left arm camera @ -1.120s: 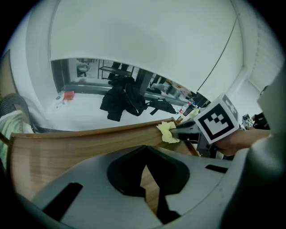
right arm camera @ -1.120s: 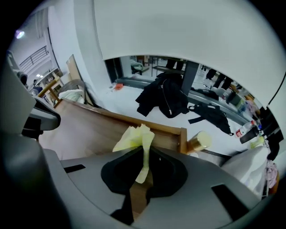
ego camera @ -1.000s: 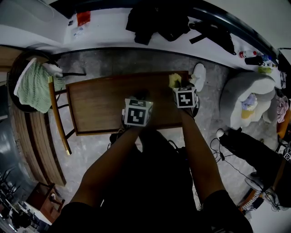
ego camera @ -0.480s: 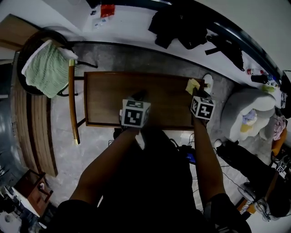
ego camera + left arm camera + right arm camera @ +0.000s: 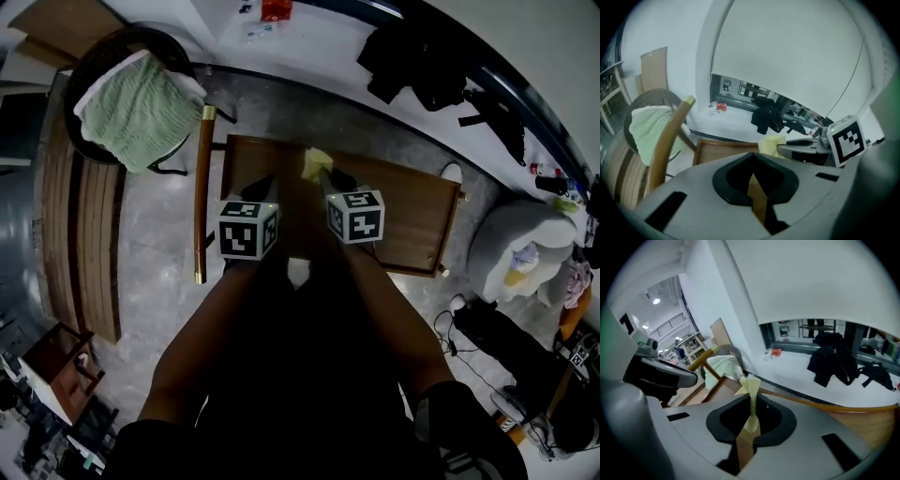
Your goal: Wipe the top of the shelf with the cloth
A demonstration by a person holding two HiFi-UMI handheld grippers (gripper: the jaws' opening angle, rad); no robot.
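One pass looks done: the right gripper (image 5: 324, 174), jaws pinched on the yellow cloth (image 5: 314, 160), has dragged it along the shelf (image 5: 412, 217) from right end to left, the left gripper (image 5: 265, 185) closed empty alongside.

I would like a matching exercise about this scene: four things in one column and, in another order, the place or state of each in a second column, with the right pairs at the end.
Things
1. yellow cloth
2. green towel
3. black clothes
4. left tongs

Places or states
A. draped over the round chair
B. shut, with nothing held
C. lying on the white surface beyond the shelf
D. pinched in the right tongs

Right pairs: 1-D, 2-A, 3-C, 4-B.
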